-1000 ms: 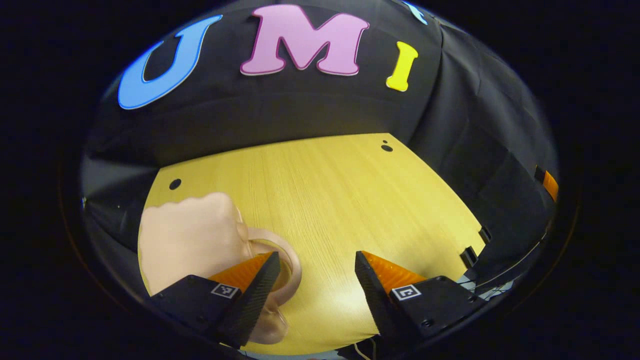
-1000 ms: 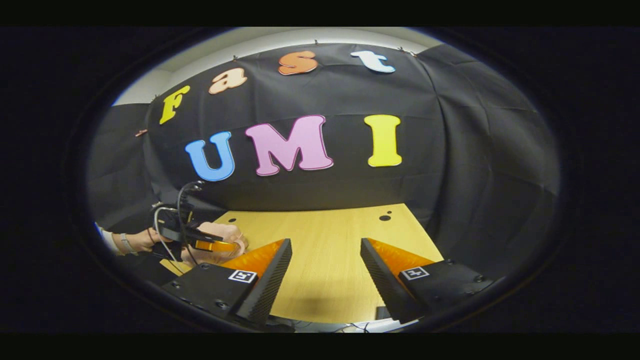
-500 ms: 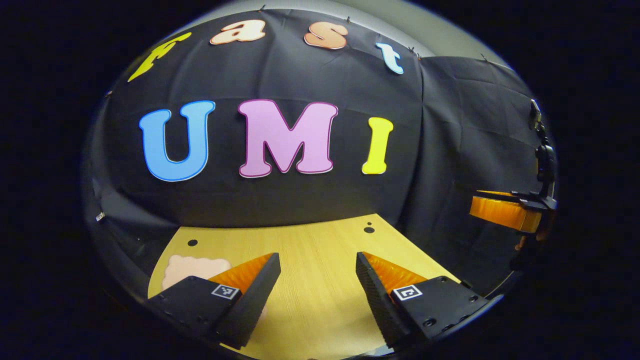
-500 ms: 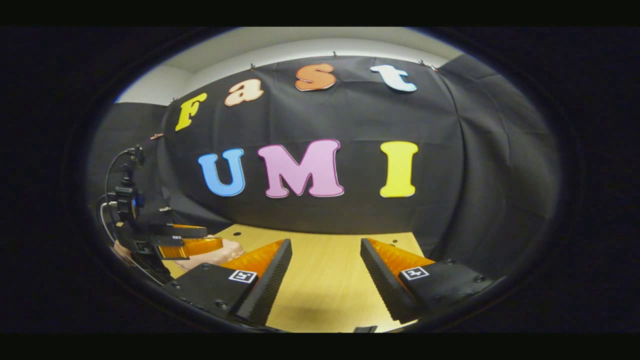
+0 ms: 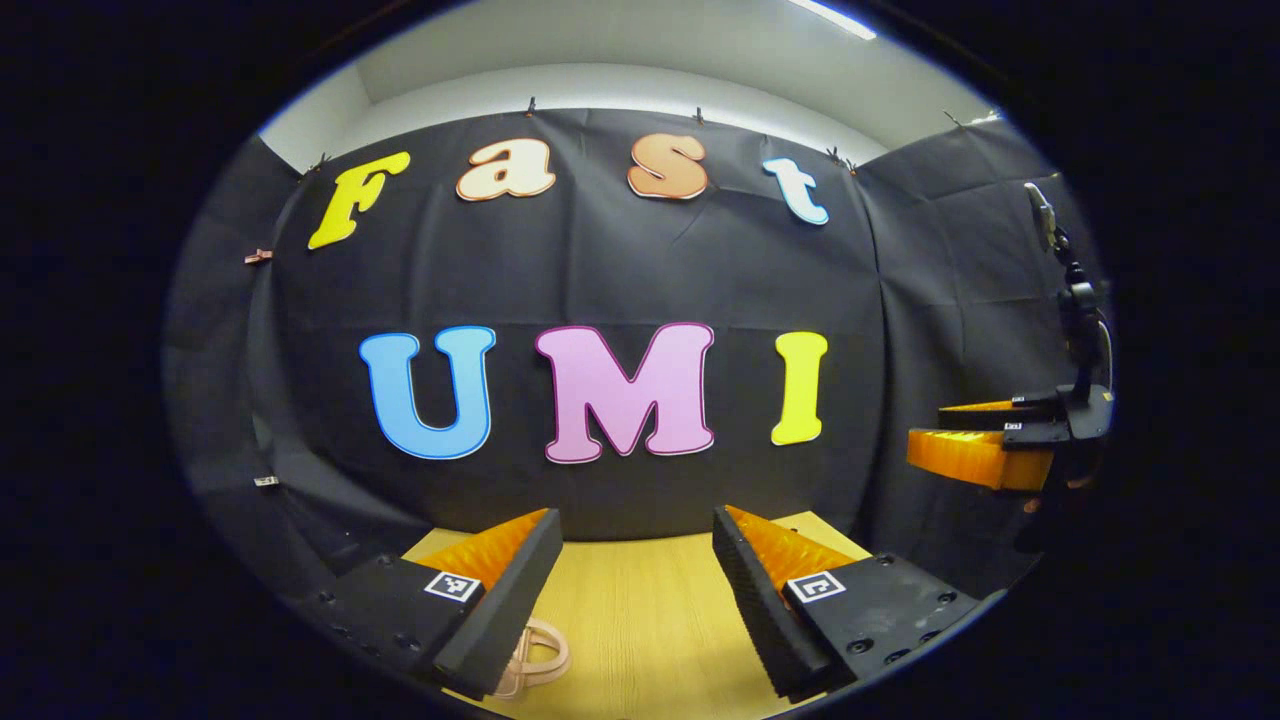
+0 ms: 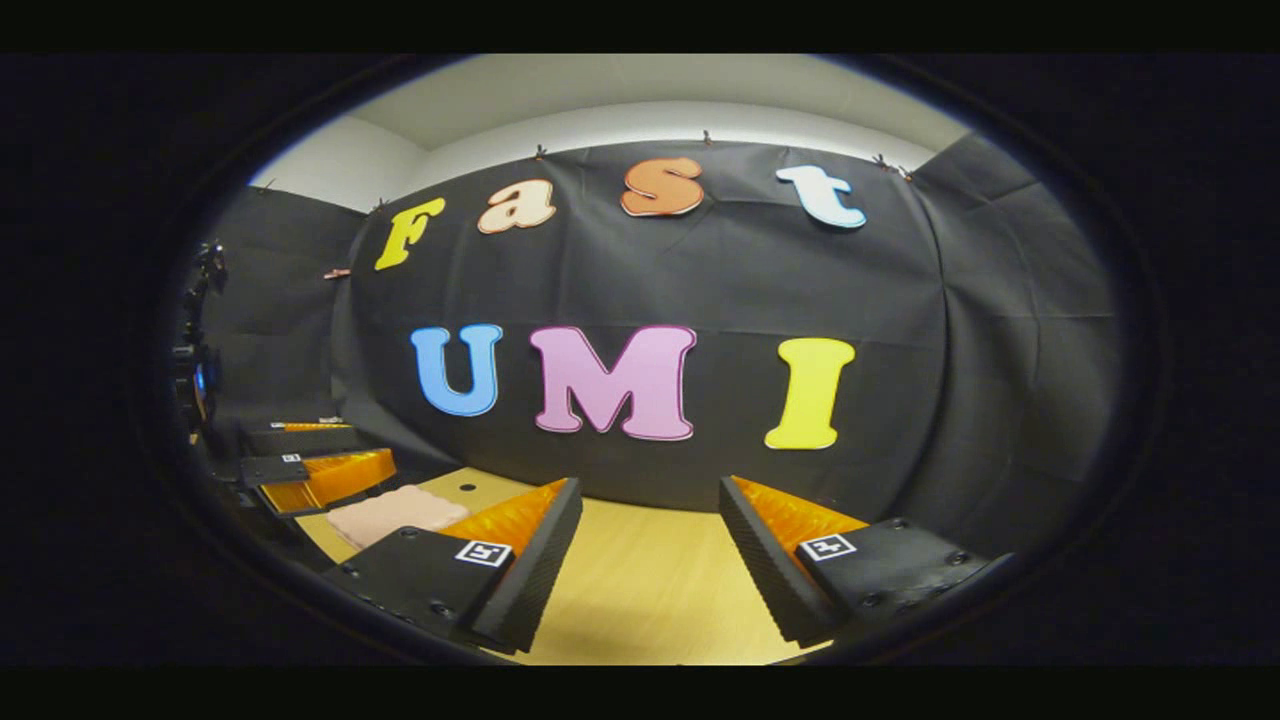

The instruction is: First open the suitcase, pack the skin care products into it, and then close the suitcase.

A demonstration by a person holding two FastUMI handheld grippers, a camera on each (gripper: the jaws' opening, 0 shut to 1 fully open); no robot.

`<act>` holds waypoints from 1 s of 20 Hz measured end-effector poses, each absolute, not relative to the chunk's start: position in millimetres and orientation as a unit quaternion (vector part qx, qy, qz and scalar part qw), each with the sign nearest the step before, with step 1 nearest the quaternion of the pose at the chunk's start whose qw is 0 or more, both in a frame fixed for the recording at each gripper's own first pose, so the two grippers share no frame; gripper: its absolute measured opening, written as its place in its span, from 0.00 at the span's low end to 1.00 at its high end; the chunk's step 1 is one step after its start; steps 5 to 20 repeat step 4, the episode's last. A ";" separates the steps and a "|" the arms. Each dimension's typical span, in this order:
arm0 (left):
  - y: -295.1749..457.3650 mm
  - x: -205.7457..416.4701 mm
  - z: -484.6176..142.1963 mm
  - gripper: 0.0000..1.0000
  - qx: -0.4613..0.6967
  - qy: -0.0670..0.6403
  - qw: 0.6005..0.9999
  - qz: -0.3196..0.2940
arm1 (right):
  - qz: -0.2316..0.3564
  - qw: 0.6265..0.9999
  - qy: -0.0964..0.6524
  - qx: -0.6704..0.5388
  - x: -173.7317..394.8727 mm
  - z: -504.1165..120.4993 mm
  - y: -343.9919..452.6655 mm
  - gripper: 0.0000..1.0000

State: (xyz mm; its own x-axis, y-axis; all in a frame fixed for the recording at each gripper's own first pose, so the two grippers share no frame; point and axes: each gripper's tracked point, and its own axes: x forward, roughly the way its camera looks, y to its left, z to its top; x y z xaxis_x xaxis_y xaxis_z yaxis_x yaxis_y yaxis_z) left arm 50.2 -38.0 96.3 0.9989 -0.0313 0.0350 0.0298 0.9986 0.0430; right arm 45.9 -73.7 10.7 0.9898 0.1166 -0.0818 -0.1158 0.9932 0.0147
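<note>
Both grippers were held up off the table w/ nothing between the fingers. In the left gripper view, the left gripper (image 5: 632, 560) sat at bottom centre, orange-and-black fingers spread apart over the pale yellow wooden tabletop (image 5: 640, 640). The right gripper (image 6: 645, 540) in the right gripper view looked the same: fingers apart, gripping nothing.

The small pale pink soft suitcase (image 6: 392, 512) lay flat at lower left of the right gripper view, just below the other gripper's orange fingers. Its looped pink handle (image 5: 535, 655) peeked out at bottom left of the left gripper view, beside the left finger. Lid looked shut, though too little showed to be sure. No skin care products could be made out.

Judgement: the step in hand was prob. getting set to open the case. To do it well: tilt both grippers down so the case comes into frame; pin the body w/ one gripper; nip the zip pull or lid edge w/ the other, not the floppy handle, which would likely just drag the whole case.
</note>
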 end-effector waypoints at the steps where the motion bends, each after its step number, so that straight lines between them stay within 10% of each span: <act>1: -34.1 49.7 102.2 0.95 0.019 -0.025 0.999 -0.014 | 0.043 0.999 0.031 0.005 47.0 14.9 -75.5 0.88; 20: -21.6 55.7 116.5 0.95 0.043 -0.049 0.998 -0.002 | 0.006 1.000 0.014 0.014 46.5 19.3 -74.6 0.88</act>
